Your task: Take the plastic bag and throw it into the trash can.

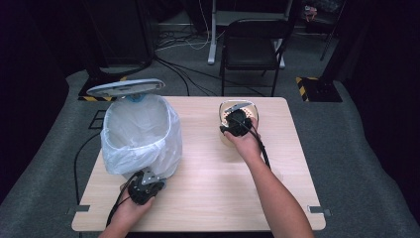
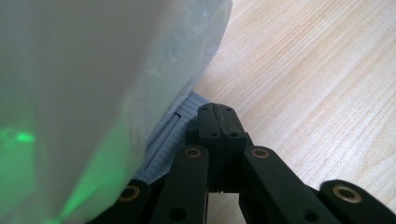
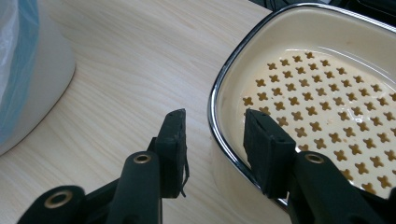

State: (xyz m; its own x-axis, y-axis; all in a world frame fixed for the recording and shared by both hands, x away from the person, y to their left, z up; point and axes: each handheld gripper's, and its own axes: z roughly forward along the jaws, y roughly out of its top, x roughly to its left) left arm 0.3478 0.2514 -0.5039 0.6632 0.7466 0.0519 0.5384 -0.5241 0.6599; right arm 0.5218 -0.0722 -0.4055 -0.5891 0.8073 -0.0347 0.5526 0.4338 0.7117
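Right gripper (image 3: pixel 212 135) jaws spread — straddling cream basket (image 3: pixel 327 42) rim, left gripper (image 2: pixel 218 122) pressed together by bin pedal (image 2: pixel 173 140).

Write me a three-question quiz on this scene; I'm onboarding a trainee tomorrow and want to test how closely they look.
1. True or false: the lid of the bin is raised.
2. The right gripper has its jaws astride what? A) the rim of the cream basket B) the bag C) a cable
3. Fill in: the left gripper has its jaws ____, beside the grey pedal at the foot of the bin.

Key: 1 true; 2 A; 3 shut.
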